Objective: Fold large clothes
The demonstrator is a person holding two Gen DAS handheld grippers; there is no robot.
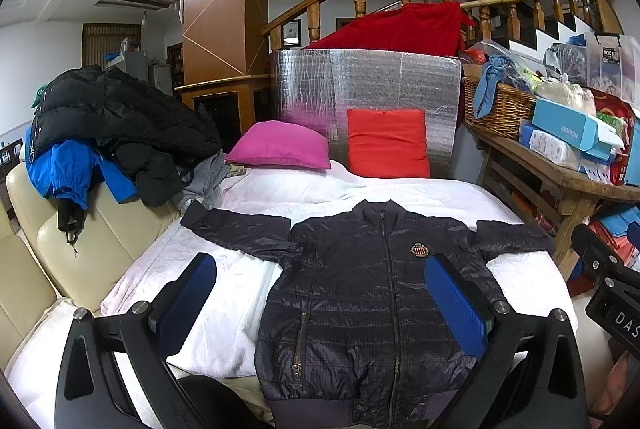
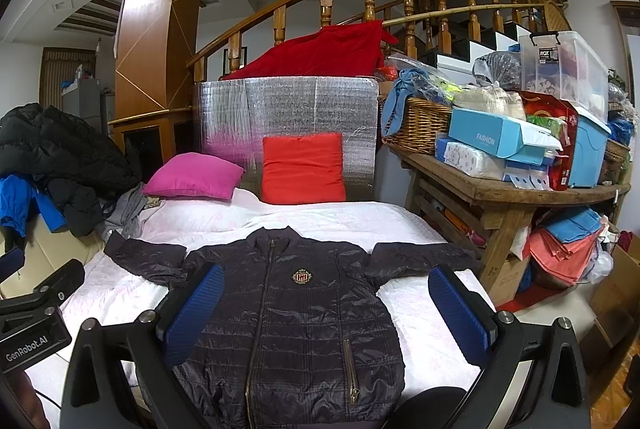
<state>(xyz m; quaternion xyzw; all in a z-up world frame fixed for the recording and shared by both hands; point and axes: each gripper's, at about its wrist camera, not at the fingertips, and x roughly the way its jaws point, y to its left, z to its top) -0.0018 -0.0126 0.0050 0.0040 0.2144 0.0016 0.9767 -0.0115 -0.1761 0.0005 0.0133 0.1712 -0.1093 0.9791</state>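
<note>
A dark quilted jacket point(image 1: 372, 305) is being presented flat, zipped and sleeves spread, on the bed point(image 1: 248, 281). Both the left gripper point(image 1: 320, 313) and right gripper point(image 2: 324, 313) are being held above it, jaws open and empty. Being soft, light and probably slippery, it is best pinched at a sleeve cuff point(image 2: 120, 245). Pillows point(image 2: 196, 175) and piled coats point(image 1: 120, 125) are lying well apart.

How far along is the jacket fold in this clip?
Done: the jacket lies spread flat on the bed, front up, zipped, both sleeves out to the sides. In hand: nothing; the left gripper and right gripper hover open above it. Left: every fold. No sleeve is turned in and the body is not doubled over.
</note>
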